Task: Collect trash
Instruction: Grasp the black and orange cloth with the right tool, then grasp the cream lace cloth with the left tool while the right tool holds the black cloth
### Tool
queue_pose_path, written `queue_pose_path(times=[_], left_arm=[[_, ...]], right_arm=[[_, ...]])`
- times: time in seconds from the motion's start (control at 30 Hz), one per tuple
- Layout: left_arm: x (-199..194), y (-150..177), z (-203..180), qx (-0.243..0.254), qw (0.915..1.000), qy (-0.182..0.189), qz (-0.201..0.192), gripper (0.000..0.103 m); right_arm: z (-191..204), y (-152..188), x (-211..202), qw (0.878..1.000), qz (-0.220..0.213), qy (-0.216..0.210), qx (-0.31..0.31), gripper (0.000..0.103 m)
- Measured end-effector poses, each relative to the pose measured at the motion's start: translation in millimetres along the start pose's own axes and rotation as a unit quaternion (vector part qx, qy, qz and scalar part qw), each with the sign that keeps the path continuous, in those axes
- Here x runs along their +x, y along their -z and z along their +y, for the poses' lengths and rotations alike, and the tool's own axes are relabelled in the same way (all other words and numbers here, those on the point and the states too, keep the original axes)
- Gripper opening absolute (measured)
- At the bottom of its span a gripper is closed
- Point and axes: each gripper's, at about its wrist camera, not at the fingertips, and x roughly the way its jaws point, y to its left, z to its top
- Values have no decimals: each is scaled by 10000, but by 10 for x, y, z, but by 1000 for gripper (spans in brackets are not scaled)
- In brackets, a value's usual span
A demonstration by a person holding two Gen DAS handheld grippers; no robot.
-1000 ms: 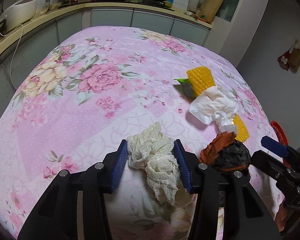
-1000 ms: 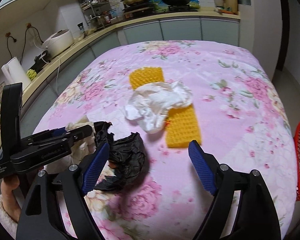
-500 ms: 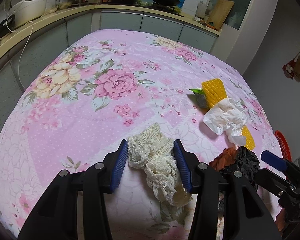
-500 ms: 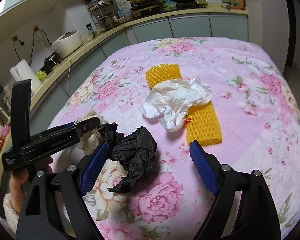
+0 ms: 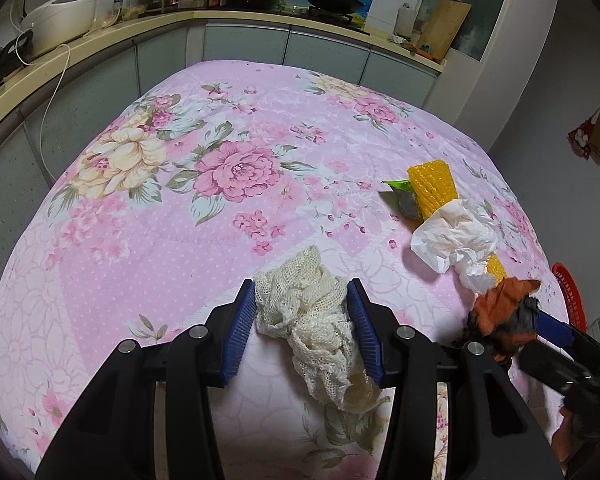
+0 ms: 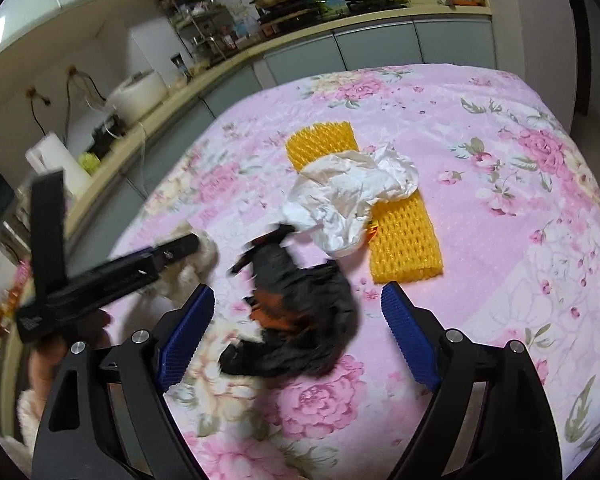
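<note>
My left gripper (image 5: 306,326) is shut on a cream mesh net (image 5: 306,320) and holds it just above the pink floral table cover (image 5: 180,220). My right gripper (image 6: 298,332) is open around a crumpled black-and-orange wrapper (image 6: 300,320), which lies between its jaws without clear contact; the wrapper also shows in the left wrist view (image 5: 504,316). Beyond it lie a crumpled white paper (image 6: 348,196) on a yellow foam net (image 6: 404,240). A green wrapper scrap (image 5: 400,196) sits beside the foam net.
A red basket (image 5: 568,296) stands off the table's right edge. Kitchen counters with a rice cooker (image 5: 58,16) and pans run behind the table. The left gripper's body (image 6: 100,276) crosses the left of the right wrist view.
The right gripper has moved forward so that the black-and-orange wrapper now lies between its jaws. The left gripper has risen slightly with the mesh net still in it.
</note>
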Motion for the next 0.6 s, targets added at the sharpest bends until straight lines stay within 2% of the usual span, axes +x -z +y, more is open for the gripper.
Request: queue_pose_path(times=[0.33, 0.4, 0.47, 0.6], left_arm=[[-37, -12, -29, 72, 9999, -136, -51, 45], [-52, -11, -37, 91, 9998, -142, -65, 45], [-63, -5, -42, 101, 9998, -148, -72, 45], [-73, -2, -43, 109, 9998, -156, -67, 45]], right_arm=[[111, -15, 340, 9977, 242, 417, -476, 82], [125, -5, 383, 9973, 287, 451, -499, 75], [134, -4, 429, 9970, 378, 436, -521, 63], [125, 32, 455, 9967, 459, 424, -513, 51]])
